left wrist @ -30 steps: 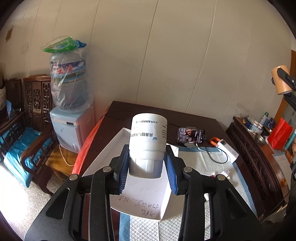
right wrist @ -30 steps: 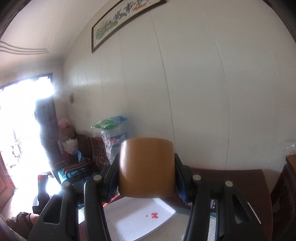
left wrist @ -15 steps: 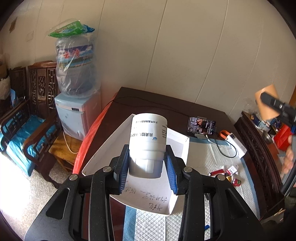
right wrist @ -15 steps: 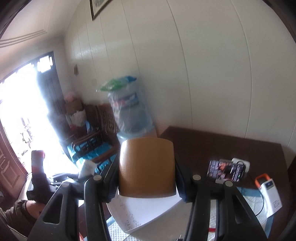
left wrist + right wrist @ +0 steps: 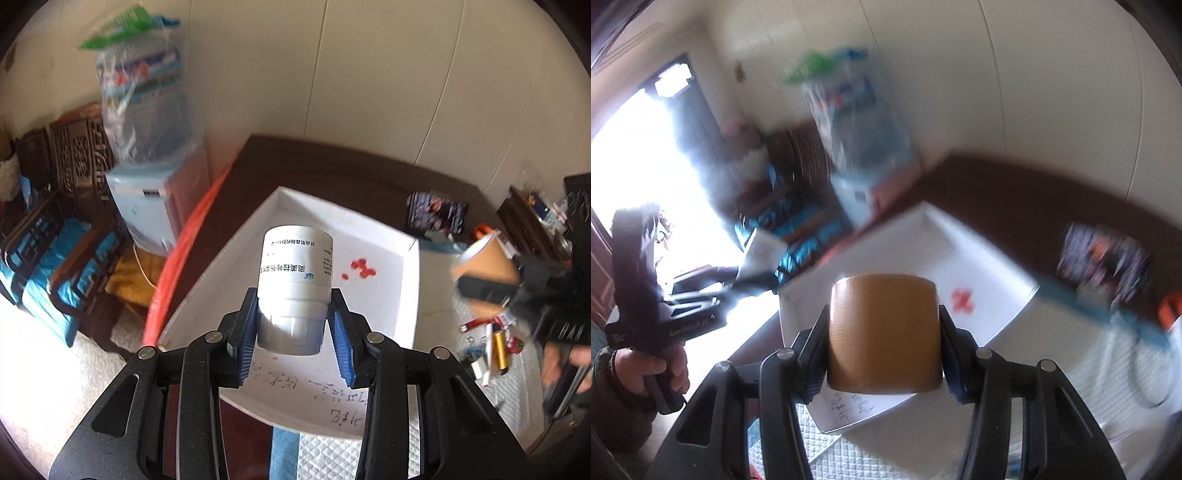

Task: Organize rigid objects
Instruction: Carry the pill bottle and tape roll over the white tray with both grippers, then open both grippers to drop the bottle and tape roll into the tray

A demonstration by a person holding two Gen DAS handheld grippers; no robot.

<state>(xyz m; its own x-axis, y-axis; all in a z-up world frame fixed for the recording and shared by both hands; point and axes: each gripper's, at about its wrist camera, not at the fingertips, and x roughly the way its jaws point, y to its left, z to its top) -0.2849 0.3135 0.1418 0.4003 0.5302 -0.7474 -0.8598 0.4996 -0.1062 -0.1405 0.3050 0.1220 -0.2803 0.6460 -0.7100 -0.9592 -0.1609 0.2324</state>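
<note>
The left gripper (image 5: 293,325) clamps a white pill bottle (image 5: 295,271), blue-printed label upside down, above a white tray (image 5: 388,295). The right gripper (image 5: 884,343) clamps what looks like a brown tape roll (image 5: 884,332).

A white medicine bottle (image 5: 295,273) with blue print on its label is hanging upside down above the white tray (image 5: 402,295), with its cap end sitting between blue jaws. A roll of brown tape (image 5: 883,332) is being held on its side by its two flat ends, also above this tray. The shallow tray is lying on the dark tabletop (image 5: 332,170), showing red marks and handwriting inside.
</note>
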